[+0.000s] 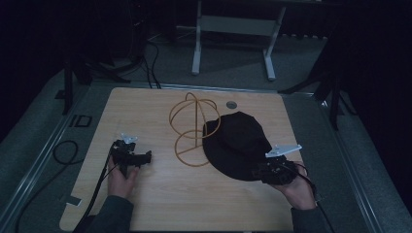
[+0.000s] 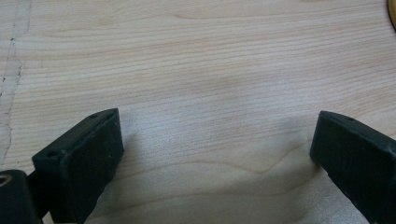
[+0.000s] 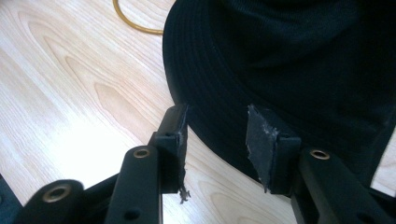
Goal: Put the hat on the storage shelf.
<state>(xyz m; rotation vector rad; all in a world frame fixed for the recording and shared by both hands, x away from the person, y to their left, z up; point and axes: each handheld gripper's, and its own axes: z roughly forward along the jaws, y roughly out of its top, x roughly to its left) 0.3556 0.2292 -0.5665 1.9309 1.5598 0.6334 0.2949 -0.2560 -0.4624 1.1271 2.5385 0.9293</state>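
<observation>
A black brimmed hat [image 1: 238, 143] lies flat on the wooden table [image 1: 145, 111], right of centre. Beside it on the left stands a gold wire hat stand [image 1: 193, 127], a ring base with hoops on a stem. My right gripper [image 1: 262, 172] is at the hat's near brim. In the right gripper view, the right gripper [image 3: 217, 112] has its jaws partly apart, with the edge of the hat brim [image 3: 289, 60] between them and no pad pressing on it. My left gripper [image 1: 145, 157] rests low at the table's left. The left gripper [image 2: 218, 116] is open wide over bare wood.
A round cable hole [image 1: 231, 105] sits at the table's far edge. Beyond the table stands a white frame [image 1: 197, 53]. Black cables [image 1: 63, 153] loop on the grey floor at the left. The stand's base wire [image 3: 130, 23] lies just left of the hat brim.
</observation>
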